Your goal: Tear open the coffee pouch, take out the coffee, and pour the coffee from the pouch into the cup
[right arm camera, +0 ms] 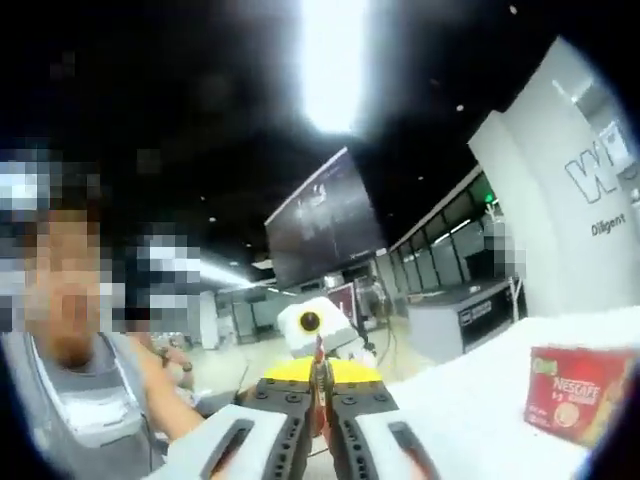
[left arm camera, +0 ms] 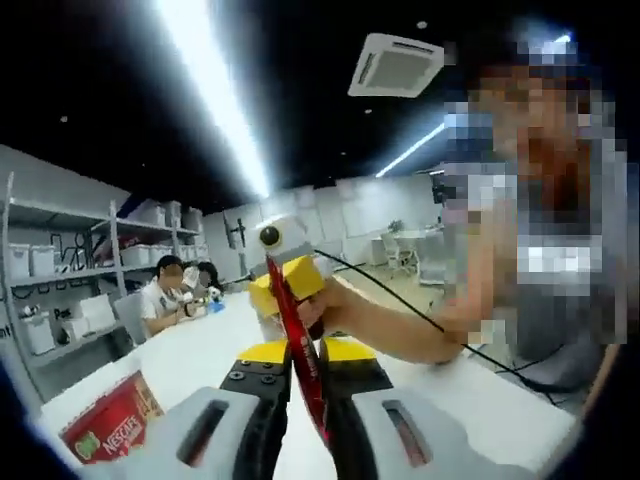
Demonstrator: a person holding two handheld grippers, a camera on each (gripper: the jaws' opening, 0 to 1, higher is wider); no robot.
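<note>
Left gripper view: left gripper (left arm camera: 312,400) clamped on red coffee stick pouch (left arm camera: 298,335), pouch rising between jaws; right gripper (left arm camera: 285,262) grips far end. Nescafe box (left arm camera: 112,420) on white table (left arm camera: 200,355).

Right gripper view: right gripper (right arm camera: 320,415) pinching pouch (right arm camera: 319,385) edge-on; left gripper (right arm camera: 312,322) opposite. Likely tearing stage; no tear visible, pouring pending.

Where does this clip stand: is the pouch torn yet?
Done: both grippers are shut on the coffee pouch, the left gripper at one end and the right gripper at the other. In hand: holding it up for the tear; no opening visible. Left: tearing, pouring into a cup.
</note>
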